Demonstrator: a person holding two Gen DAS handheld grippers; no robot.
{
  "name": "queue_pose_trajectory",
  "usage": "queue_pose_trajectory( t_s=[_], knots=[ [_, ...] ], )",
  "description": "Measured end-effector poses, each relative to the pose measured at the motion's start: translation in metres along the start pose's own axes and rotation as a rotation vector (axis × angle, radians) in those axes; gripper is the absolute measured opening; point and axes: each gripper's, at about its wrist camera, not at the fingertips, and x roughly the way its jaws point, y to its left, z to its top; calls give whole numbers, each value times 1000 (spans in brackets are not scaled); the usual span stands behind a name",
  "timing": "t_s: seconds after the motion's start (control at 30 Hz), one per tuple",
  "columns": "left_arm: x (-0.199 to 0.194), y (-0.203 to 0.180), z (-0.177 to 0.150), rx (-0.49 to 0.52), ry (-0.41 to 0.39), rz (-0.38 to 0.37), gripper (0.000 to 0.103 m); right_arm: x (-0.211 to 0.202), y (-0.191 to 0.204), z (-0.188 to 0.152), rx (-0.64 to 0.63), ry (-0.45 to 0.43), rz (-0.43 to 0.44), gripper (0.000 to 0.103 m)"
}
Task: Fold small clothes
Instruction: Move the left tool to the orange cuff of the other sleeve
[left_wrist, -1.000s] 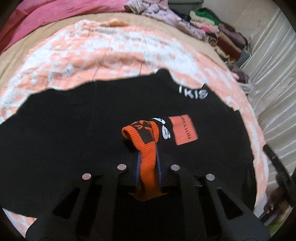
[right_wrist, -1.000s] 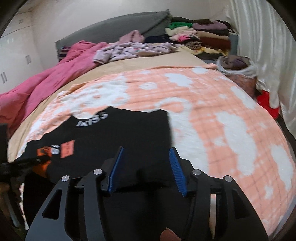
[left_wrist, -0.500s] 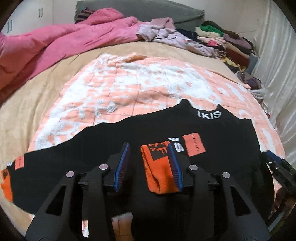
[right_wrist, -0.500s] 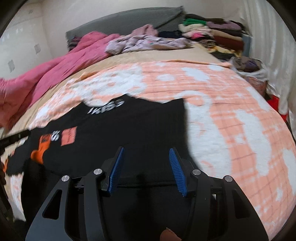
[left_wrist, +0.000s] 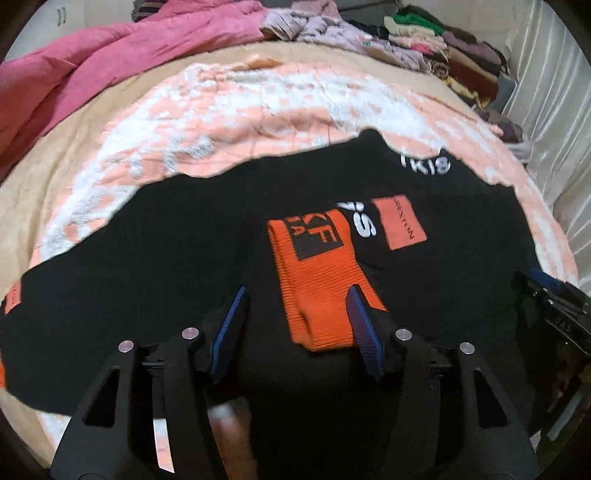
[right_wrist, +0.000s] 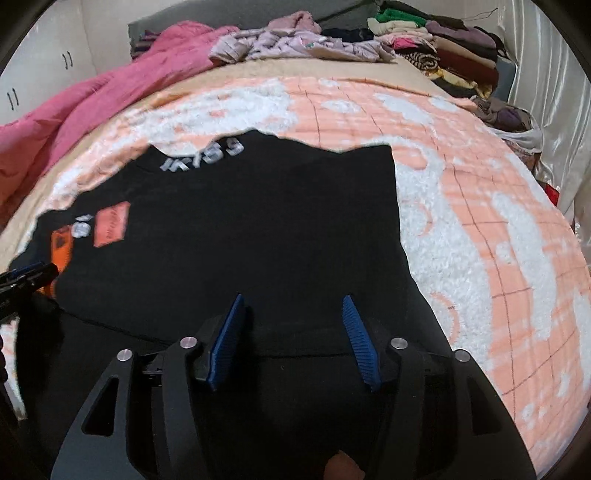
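Note:
A black sweater (left_wrist: 184, 258) with white lettering lies spread on the peach and white blanket (left_wrist: 221, 110). Its sleeve is folded across the chest, and the orange cuff (left_wrist: 317, 280) lies flat beside an orange patch (left_wrist: 400, 223). My left gripper (left_wrist: 295, 325) is open and empty, just above the cuff. My right gripper (right_wrist: 291, 332) is open and empty over the sweater's (right_wrist: 258, 229) lower right part, near its hem. The left gripper (right_wrist: 26, 277) shows at the left edge of the right wrist view.
A pink duvet (right_wrist: 92, 110) lies bunched at the far left of the bed. A pile of lilac clothes (right_wrist: 295, 44) and a stack of folded garments (right_wrist: 443, 40) sit at the far end. A curtain (right_wrist: 554, 92) hangs along the right side.
My left gripper has let go of the orange cuff, opened, and the cuff now lies flat on the sweater. The right gripper has stayed open over the hem.

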Motion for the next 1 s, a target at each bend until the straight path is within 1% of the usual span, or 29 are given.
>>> queue_pose_trajectory(
  t_s=[0.03,0.1,0.13,0.2,0.27,0.3,0.37,0.4,0.47,0.6,0.73,0.9,1.0],
  knots=[
    [-6,3,0,-4,-11,7,49,-6,2,1,3,-13,20,59],
    [-17,10,-1,-17,-30,20,60,-14,7,2,-5,-32,40,60],
    [-20,13,0,-22,-34,28,65,-20,12,3,-18,-45,50,65],
    [-29,20,-1,-39,-51,46,66,-27,21,5,-31,-61,70,70],
    [-39,28,-3,-52,-68,63,73,-36,31,6,-53,-77,92,74],
    [-42,30,-3,-56,-74,69,74,-40,36,7,-65,-87,96,79],
    [-52,36,-5,-64,-89,79,77,-47,47,7,-84,-104,111,82],
    [-55,39,-6,-71,-95,83,79,-51,51,6,-89,-109,117,88],
    [-63,45,-8,-76,-114,99,86,-57,60,6,-99,-124,129,93],
    [-73,58,-13,-96,-132,127,91,-68,80,6,-123,-146,156,93],
    [-85,77,-20,-133,-152,146,91,-77,101,6,-150,-167,188,93],
    [-96,100,-31,-159,-170,202,93,-86,129,7,-192,-186,231,93],
    [-100,119,-38,-195,-170,225,93,-89,150,8,-227,-192,260,93]
  ],
)
